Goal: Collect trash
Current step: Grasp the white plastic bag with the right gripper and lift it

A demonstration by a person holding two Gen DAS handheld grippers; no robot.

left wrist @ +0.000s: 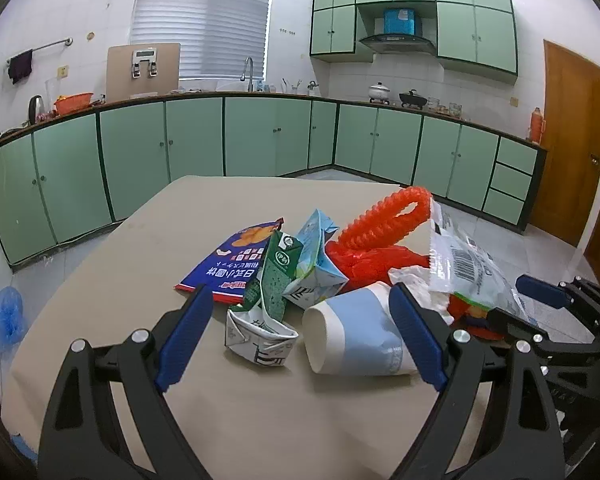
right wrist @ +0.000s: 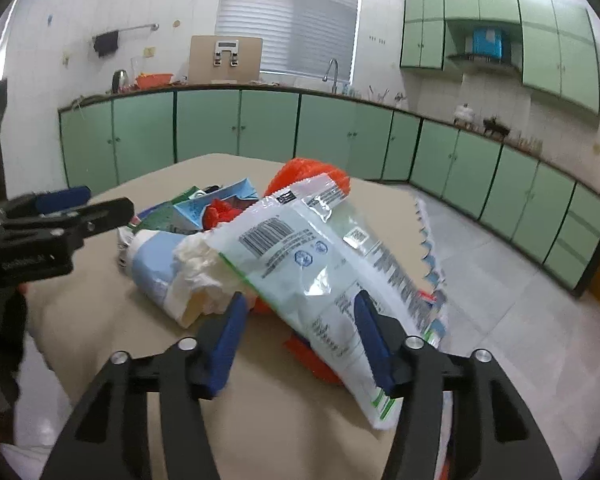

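Observation:
A pile of trash lies on the beige table [left wrist: 140,240]: a blue snack bag [left wrist: 236,260], a crushed green-and-white carton [left wrist: 260,336], a light-blue carton [left wrist: 316,264], a red net bag [left wrist: 384,220], crumpled tissue [right wrist: 200,264] and a white-and-blue paper cup [left wrist: 356,336] on its side. My left gripper [left wrist: 300,292] stands wide open, with the crushed carton and the cup between its fingers and no pad pressing. A clear plastic wrapper with a barcode [right wrist: 312,248] runs between the fingers of my right gripper [right wrist: 300,300], whose jaws stand apart and do not clamp it.
Green kitchen cabinets [left wrist: 260,136] run along the far walls. Grey tiled floor [right wrist: 500,264] lies beyond the table's right edge. A blue bag [left wrist: 2,316] sits on the floor at the left. A wooden door [left wrist: 572,140] is at the far right.

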